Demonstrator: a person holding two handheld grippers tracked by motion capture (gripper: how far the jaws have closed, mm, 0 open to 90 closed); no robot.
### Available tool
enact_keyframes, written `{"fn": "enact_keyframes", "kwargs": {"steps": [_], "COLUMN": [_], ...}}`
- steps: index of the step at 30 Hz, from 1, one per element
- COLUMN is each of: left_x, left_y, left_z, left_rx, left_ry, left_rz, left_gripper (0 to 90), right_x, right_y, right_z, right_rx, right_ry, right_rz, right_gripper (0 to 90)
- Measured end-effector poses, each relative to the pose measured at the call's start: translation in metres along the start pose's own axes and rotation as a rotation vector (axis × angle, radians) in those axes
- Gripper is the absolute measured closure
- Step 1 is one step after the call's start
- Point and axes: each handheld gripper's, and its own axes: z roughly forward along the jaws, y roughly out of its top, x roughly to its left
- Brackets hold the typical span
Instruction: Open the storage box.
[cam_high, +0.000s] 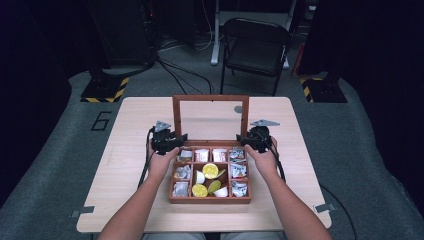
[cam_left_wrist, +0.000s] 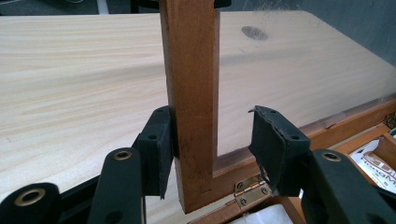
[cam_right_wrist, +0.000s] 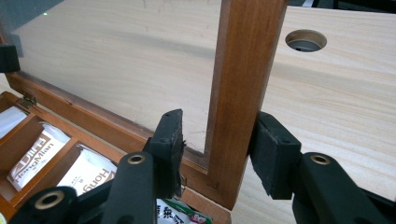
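on the table (cam_high: 125, 165) sits a wooden box (cam_high: 210, 199) with its glass-paned lid (cam_high: 210, 98) standing upright at the back. the left gripper (cam_left_wrist: 212, 149) straddles the lid's left frame post (cam_left_wrist: 194, 93); one pad touches the post, the other stands off behind the glass, so nothing is pinched. the right gripper (cam_right_wrist: 219, 156) straddles the right frame post (cam_right_wrist: 243, 93), outer pad against the wood, inner pad clear of it. a brass hinge (cam_left_wrist: 250, 189) sits just below the left jaws. packets (cam_right_wrist: 42, 158) and yellow-lidded cups (cam_high: 210, 171) fill the compartments just beside both hands. a round hole (cam_right_wrist: 306, 40) marks the table beyond the lid, and a folding chair (cam_high: 255, 47) stands well behind.
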Motion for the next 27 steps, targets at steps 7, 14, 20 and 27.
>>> {"fn": "enact_keyframes", "kwargs": {"steps": [7,14,20,27], "left_x": [0.004,0.006,0.007,0.008], "left_y": [0.000,0.004,0.005,0.006], "left_z": [0.004,0.006,0.008,0.010], "left_rx": [0.013,0.044,0.050,0.060], "left_ry": [-0.006,-0.010,-0.013,-0.016], "left_rz": [-0.026,-0.032,-0.036,-0.035], "left_gripper": [50.2,49.5,49.5,49.5], "right_x": [0.001,0.000,-0.002,-0.003], "right_y": [0.006,0.006,0.008,0.007], "right_z": [0.005,0.007,0.009,0.011], "right_rx": [0.027,0.038,0.044,0.056], "right_ry": [-0.019,-0.017,-0.016,-0.019], "right_rz": [0.000,0.013,0.020,0.032], "right_gripper": [53.9,53.8,53.8,53.2]}}
